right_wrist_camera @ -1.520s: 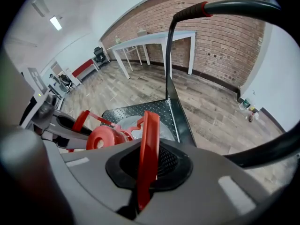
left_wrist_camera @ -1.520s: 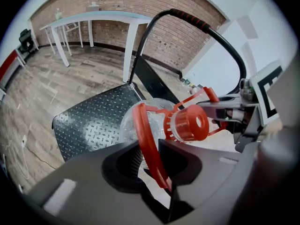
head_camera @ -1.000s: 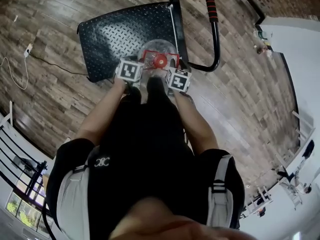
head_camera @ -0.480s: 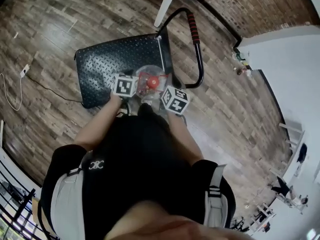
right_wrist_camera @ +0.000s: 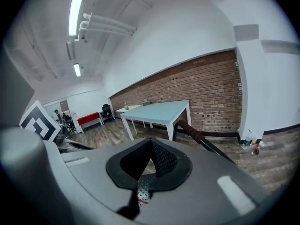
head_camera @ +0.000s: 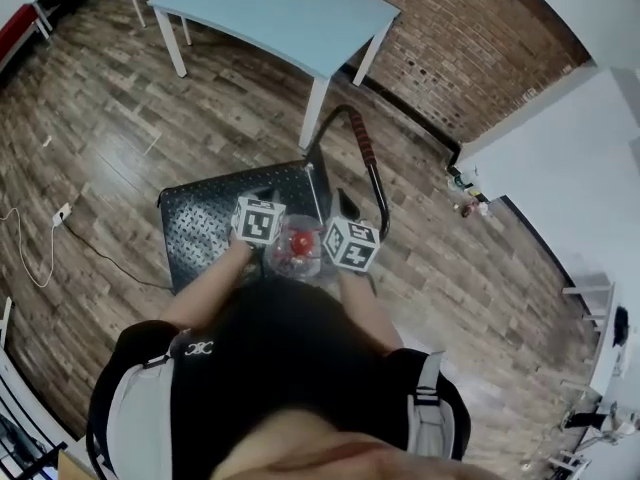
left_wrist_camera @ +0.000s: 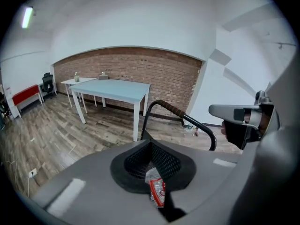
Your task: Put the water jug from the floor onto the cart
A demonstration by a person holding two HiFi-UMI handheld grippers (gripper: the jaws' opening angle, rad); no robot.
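Note:
The water jug (head_camera: 297, 246), clear with a red cap, hangs between my two grippers at the near right edge of the black cart deck (head_camera: 205, 230). My left gripper (head_camera: 273, 245) is shut on the jug's left side and my right gripper (head_camera: 326, 253) on its right side. In the left gripper view the jaws (left_wrist_camera: 152, 172) are closed, with a red-and-clear bit of the jug (left_wrist_camera: 157, 194) in the gap. The right gripper (right_wrist_camera: 147, 165) is also closed, and the ribbed deck (right_wrist_camera: 146, 187) shows through its gap. My body hides the jug's lower part.
The cart's black handle with a red grip (head_camera: 365, 158) rises at the deck's far right. A light blue table (head_camera: 280, 13) stands beyond it before a brick wall (head_camera: 450, 48). A white cable and socket (head_camera: 55, 218) lie on the wood floor to the left.
Both grippers closed on the jug and rose with it off the floor beside the cart. The head view lifted too, so the table and wall now show.

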